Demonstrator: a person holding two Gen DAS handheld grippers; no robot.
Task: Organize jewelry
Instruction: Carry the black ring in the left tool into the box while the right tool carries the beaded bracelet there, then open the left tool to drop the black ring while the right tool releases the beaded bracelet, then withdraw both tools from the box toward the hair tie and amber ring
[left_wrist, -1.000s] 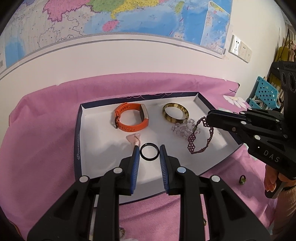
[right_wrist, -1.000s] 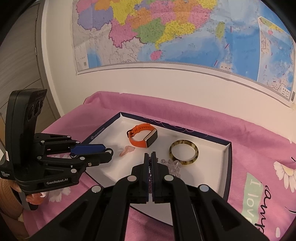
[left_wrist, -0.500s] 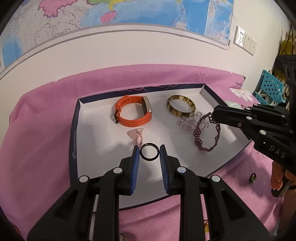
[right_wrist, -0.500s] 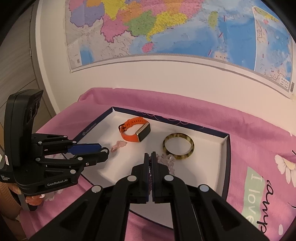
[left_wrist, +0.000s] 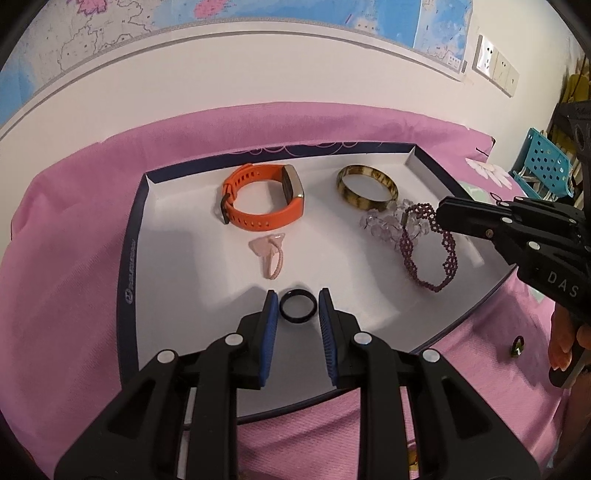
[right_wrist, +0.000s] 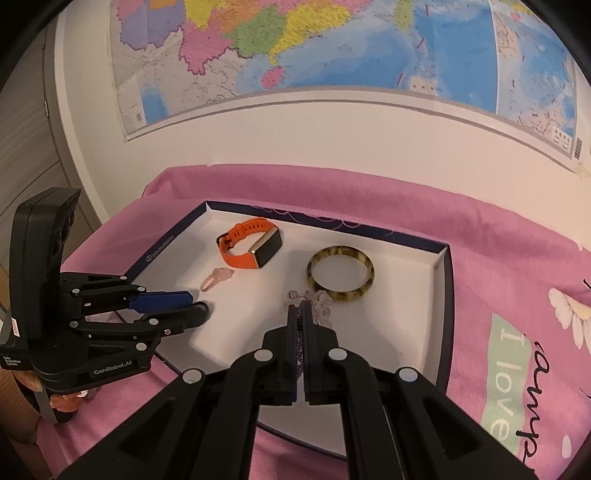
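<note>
Left wrist view: left tool (left_wrist: 297, 308) clasps a black ring (left_wrist: 297, 306), seemingly low over the tray (left_wrist: 177, 236); right tool (left_wrist: 439, 216) pinches the purple beaded bracelet (left_wrist: 430, 254) for placing.

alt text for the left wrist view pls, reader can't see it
The left hand-held gripper grips a black ring over a white tray on pink cloth. The right hand-held gripper is shut on a purple beaded bracelet. Also in the tray: an orange watch, a mottled bangle, and a pink hair tie.
</note>
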